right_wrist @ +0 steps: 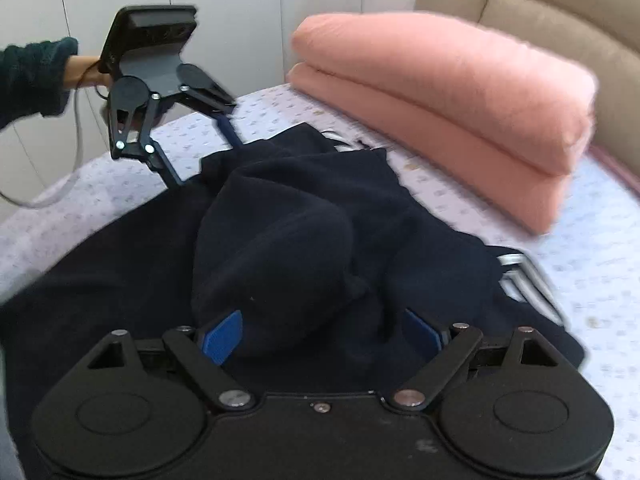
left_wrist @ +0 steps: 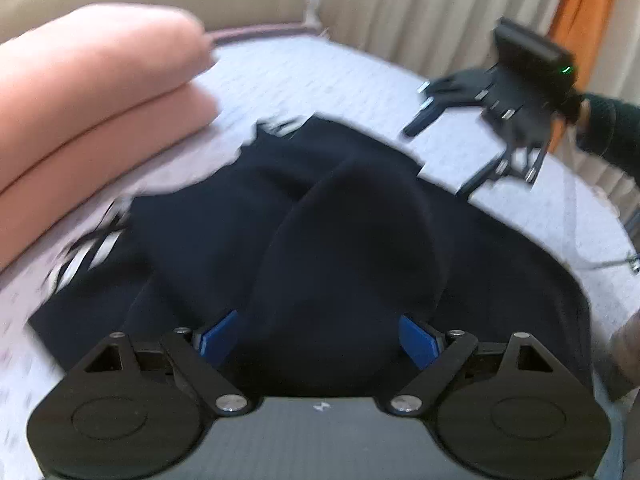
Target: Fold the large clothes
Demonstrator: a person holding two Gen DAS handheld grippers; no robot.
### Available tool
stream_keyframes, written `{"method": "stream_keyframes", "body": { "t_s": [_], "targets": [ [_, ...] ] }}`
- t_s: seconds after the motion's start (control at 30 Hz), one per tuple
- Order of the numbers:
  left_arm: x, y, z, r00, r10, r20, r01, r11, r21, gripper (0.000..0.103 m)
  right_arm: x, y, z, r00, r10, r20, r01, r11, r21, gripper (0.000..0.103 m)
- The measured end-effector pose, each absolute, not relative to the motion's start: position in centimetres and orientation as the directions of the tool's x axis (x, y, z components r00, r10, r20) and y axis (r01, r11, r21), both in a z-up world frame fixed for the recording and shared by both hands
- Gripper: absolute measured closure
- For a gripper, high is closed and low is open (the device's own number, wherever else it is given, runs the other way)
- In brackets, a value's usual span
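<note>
so the dark navy garment is lying bunched in the middle of the bed, with a rounded hump of fabric right in front of both cameras and a striped bit poking out toward the side where the folded pink blanket sits near the headboard. the left gripper and the right gripper both have their fingers spread wide, released, nothing pinched. my worry: the cloth is so lumpy that a grab from here could catch two layers at once, or just the hump, and drag the whole thing into a twist instead of a clean fold. the pictures are blurry too, so the real edge is hard to pick out, and a sloppy pull could shove it toward the blanket.
</note>
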State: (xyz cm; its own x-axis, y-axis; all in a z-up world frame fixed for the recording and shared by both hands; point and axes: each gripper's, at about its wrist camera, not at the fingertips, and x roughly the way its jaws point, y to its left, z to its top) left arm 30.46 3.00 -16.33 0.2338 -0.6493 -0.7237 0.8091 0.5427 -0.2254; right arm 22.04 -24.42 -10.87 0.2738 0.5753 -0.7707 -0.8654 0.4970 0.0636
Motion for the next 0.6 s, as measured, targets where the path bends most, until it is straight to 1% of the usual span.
{"method": "stream_keyframes", "body": {
  "t_s": [0.03,0.07,0.1,0.17,0.2,0.23,0.27,0.3,0.33,0.37,0.43,0.47,0.5,0.53,0.57,0.6],
  "targets": [
    [30.9,1.9,-16.3,0.208,-0.666,-0.716,0.826,0.512,-0.237,0.014,22.4,-23.7,-11.1,0.234,0.579,-0.781,-0.88,0.468,0.084,0.0],
    [31.3,0.6,-16.6,0.177,-0.668,-0.723,0.845,0.48,-0.237,0.014,22.2,-22.6,-11.5,0.214,0.571,-0.793,-0.899,0.433,0.07,0.0],
    [31.4,-0.4,-16.7,0.16,-0.657,-0.737,0.864,0.455,-0.218,0.014,22.0,-21.7,-12.0,0.242,0.549,-0.8,-0.912,0.409,0.005,0.0],
    [31.9,-2.5,-17.9,0.204,-0.6,-0.774,0.892,0.439,-0.105,0.014,22.2,-20.2,-13.2,0.34,0.481,-0.808,-0.901,0.412,-0.134,0.0],
    [32.1,-3.4,-18.9,0.222,-0.563,-0.796,0.9,0.432,-0.055,0.014,22.4,-19.6,-13.7,0.338,0.456,-0.823,-0.9,0.413,-0.141,0.0],
    [32.4,-4.2,-19.9,0.252,-0.509,-0.823,0.903,0.43,0.01,0.018,23.0,-19.2,-14.3,0.31,0.441,-0.842,-0.899,0.424,-0.109,0.002],
    [32.8,-4.7,-20.6,0.28,-0.47,-0.837,0.897,0.44,0.053,0.023,23.8,-19.1,-14.8,0.265,0.449,-0.854,-0.893,0.448,-0.041,0.018],
    [33.0,-4.6,-21.1,0.273,-0.471,-0.839,0.893,0.449,0.038,0.044,24.4,-19.3,-14.9,0.221,0.489,-0.844,-0.877,0.478,0.048,0.036],
    [33.3,-4.0,-21.3,0.226,-0.505,-0.833,0.892,0.45,-0.031,0.08,24.6,-19.5,-14.6,0.23,0.512,-0.827,-0.859,0.507,0.075,0.081],
    [33.3,-3.3,-21.1,0.208,-0.533,-0.82,0.884,0.461,-0.076,0.089,24.4,-19.7,-14.0,0.285,0.522,-0.804,-0.837,0.544,0.056,0.087],
    [32.7,-2.3,-19.4,0.282,-0.579,-0.765,0.879,0.475,-0.035,0.089,23.4,-20.6,-12.0,0.406,0.541,-0.737,-0.814,0.581,-0.022,0.089],
    [32.5,-1.5,-18.2,0.324,-0.6,-0.732,0.868,0.496,-0.022,0.09,23.1,-21.4,-10.4,0.467,0.551,-0.692,-0.787,0.615,-0.042,0.09],
    [32.4,-0.7,-17.0,0.349,-0.62,-0.703,0.855,0.517,-0.031,0.09,22.7,-22.3,-8.9,0.498,0.574,-0.65,-0.772,0.635,-0.031,0.09],
    [32.1,0.3,-15.3,0.368,-0.651,-0.663,0.844,0.533,-0.054,0.09,22.1,-23.3,-7.1,0.515,0.612,-0.601,-0.773,0.634,-0.017,0.09],
    [31.5,1.1,-14.0,0.379,-0.679,-0.629,0.843,0.534,-0.069,0.09,21.3,-23.6,-6.2,0.51,0.642,-0.573,-0.796,0.604,-0.032,0.09],
    [30.9,1.9,-13.0,0.384,-0.703,-0.599,0.843,0.531,-0.082,0.09,20.0,-23.9,-5.6,0.485,0.666,-0.567,-0.835,0.546,-0.073,0.09]
  ]
}}
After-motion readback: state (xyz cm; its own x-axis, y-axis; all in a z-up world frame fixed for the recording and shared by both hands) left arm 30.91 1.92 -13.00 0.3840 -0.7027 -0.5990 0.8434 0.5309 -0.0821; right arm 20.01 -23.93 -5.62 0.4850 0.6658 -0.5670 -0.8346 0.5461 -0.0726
